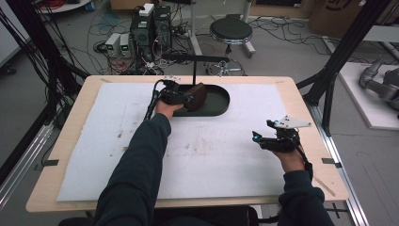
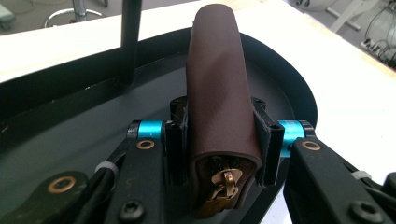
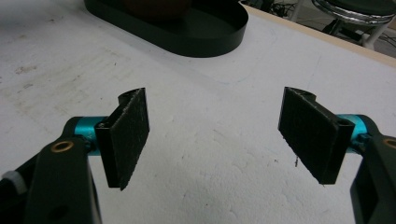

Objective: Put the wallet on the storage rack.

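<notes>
One brown leather pouch (image 2: pixel 215 88) is the thing in hand, a slim zipped case with a brass zip pull showing at its near end. It stands on edge over the black oval tray (image 2: pixel 60 154), clamped between the pads of the left gripper (image 2: pixel 219 140); the pads press its two flat sides. No brand mark or writing can be read on the leather. In the high view the pouch (image 1: pixel 196 96) sits at the left end of the tray (image 1: pixel 219 101), with the left gripper (image 1: pixel 181 98) closed on it and the person's dark sleeve running back toward the table's near edge.

One black post (image 2: pixel 130 42) rises from the tray just behind the pouch.

The right gripper (image 3: pixel 215 135) hovers over the white mat (image 3: pixel 210 186), well apart from the tray, its two black pads standing wide with nothing between them. In the high view it (image 1: pixel 256 137) is near the table's right side.
</notes>
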Demonstrator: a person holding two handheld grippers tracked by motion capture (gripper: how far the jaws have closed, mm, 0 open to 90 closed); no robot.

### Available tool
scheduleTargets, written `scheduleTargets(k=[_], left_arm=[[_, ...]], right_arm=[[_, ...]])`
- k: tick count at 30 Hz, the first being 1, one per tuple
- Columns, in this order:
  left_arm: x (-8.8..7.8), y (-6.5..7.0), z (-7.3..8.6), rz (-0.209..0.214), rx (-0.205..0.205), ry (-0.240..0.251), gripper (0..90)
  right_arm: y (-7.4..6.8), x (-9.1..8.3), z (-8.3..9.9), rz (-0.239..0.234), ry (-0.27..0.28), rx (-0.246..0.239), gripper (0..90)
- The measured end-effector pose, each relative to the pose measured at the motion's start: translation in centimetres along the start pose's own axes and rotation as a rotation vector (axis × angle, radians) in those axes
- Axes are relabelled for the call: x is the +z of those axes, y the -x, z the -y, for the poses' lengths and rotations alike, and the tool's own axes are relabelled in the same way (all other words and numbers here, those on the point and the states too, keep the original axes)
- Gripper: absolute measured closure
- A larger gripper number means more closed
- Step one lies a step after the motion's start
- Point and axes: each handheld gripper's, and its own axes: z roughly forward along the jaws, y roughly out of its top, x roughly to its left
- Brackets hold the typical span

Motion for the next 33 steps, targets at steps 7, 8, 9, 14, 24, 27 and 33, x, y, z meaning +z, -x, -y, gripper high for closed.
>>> scheduleTargets(k=[7,8,9,14,24,27,33], left_arm=[[-1.3,-0.5,-0.5,-0.078,-0.001,0.015,49.6],[-1.7,-0.6,-0.6,-0.096,0.001,0.02,45.7],[-2.2,-0.7,-0.6,-0.112,0.004,0.027,45.7],[-4.9,-1.8,-0.1,-0.156,-0.026,0.065,43.5],[-11.2,-0.5,2.5,-0.11,-0.041,0.178,33.5],[-13.1,0.7,4.2,-0.099,-0.022,0.223,27.9],[-16.1,2.1,6.5,-0.135,0.019,0.265,20.2]], right_arm=[[0.0,-0.1,0.1,0.005,0.0,0.0,25.0],[0.0,-0.1,0.1,0.008,-0.001,-0.004,25.0],[0.0,-0.1,0.1,0.008,-0.001,-0.004,25.0],[-0.1,-0.1,0.0,0.007,0.001,-0.004,25.0],[-0.3,0.1,0.0,0.01,-0.007,-0.015,25.0],[-0.4,0.2,-0.1,0.011,-0.004,-0.025,24.9],[-0.6,0.7,-0.1,-0.004,-0.012,-0.031,23.1]])
